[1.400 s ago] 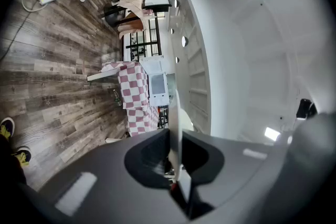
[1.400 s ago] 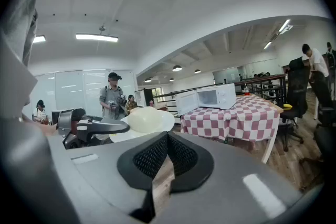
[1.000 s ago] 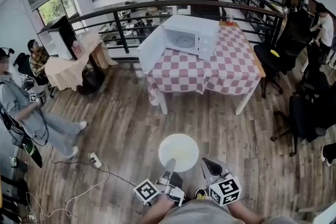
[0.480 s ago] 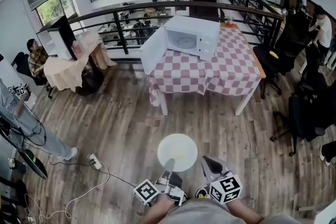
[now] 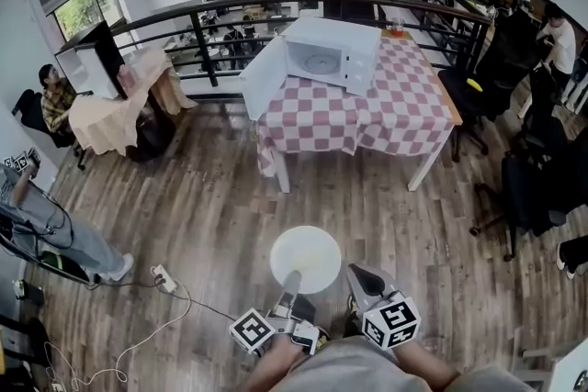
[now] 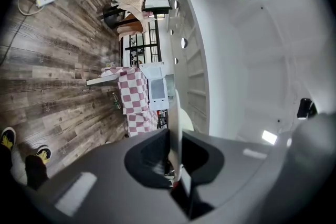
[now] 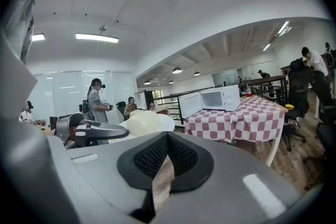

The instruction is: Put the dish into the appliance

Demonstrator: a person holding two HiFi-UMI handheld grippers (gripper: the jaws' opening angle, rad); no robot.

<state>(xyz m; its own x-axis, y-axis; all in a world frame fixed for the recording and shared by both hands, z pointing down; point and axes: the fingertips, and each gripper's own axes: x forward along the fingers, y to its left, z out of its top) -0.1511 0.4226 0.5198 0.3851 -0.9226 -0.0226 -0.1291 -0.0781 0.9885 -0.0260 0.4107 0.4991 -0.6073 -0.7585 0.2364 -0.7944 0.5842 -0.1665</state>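
White plate (image 5: 306,258) clamped by its rim in left gripper (image 5: 291,282), well short of open microwave (image 5: 329,58); one-edge hold could let it tip or slip. Right gripper (image 5: 358,278) closed, empty.

A grey-brown plank floor (image 5: 211,197) is lit by ceiling strip lights (image 7: 97,38). A worktop (image 5: 404,119) draped in pink-and-white checked cloth is set before a black railing (image 5: 202,14). Dark office chairs (image 5: 533,188) are seen at the right, and a window (image 5: 81,11) at the left.

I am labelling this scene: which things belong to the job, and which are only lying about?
For the job: dish, microwave, left gripper holding the dish.
Lying about: power strip, black chair, cloth-covered side table.
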